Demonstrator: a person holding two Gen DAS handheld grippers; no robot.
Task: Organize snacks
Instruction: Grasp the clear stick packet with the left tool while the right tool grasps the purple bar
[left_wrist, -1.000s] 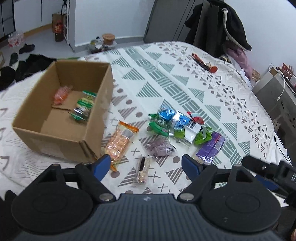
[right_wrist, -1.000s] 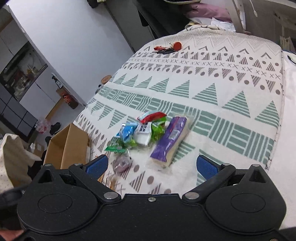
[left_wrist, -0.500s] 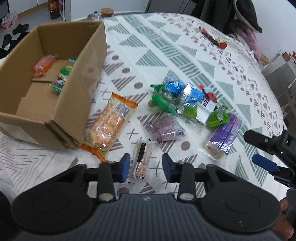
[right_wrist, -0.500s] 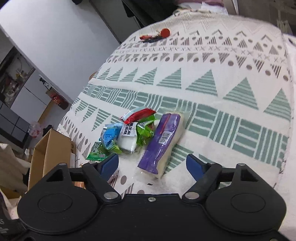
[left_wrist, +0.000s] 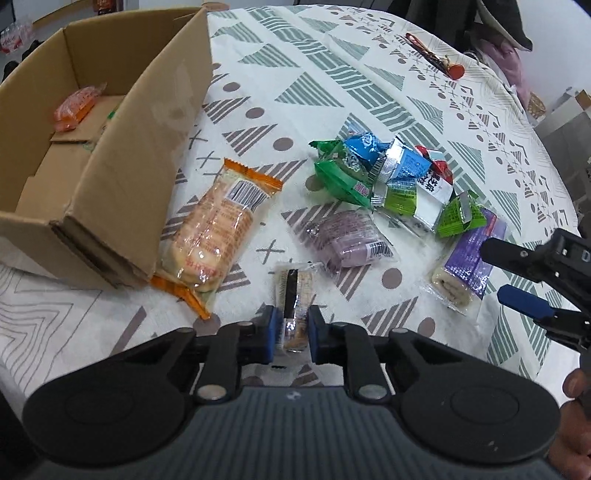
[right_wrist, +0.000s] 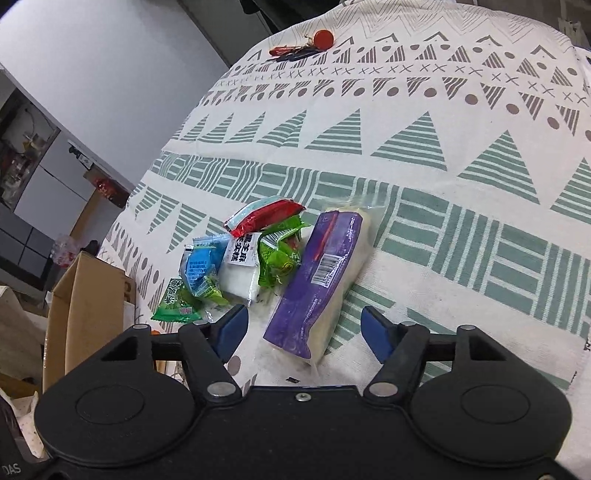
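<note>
My left gripper (left_wrist: 291, 334) is shut on the near end of a small clear-wrapped snack bar (left_wrist: 294, 295) lying on the patterned cloth. An open cardboard box (left_wrist: 110, 177) stands at the left with an orange packet (left_wrist: 74, 107) inside. An orange-wrapped cracker pack (left_wrist: 214, 229) leans against the box's corner. A purple bun packet (left_wrist: 347, 240) and a heap of green, blue and white packets (left_wrist: 384, 173) lie beyond. My right gripper (right_wrist: 304, 330) is open, its fingers straddling the near end of a long purple roll pack (right_wrist: 325, 280), which also shows at the right in the left wrist view (left_wrist: 469, 266).
A red keychain bundle (right_wrist: 306, 44) lies at the far side of the table. The table edge (right_wrist: 576, 258) curves close on the right. A person's hand (left_wrist: 572, 428) holds the right gripper at the lower right. Clothes hang on a chair (left_wrist: 498, 18) behind the table.
The left gripper came down and forward and shut on the snack bar. The right gripper moved closer to the purple roll pack and its fingers narrowed around it.
</note>
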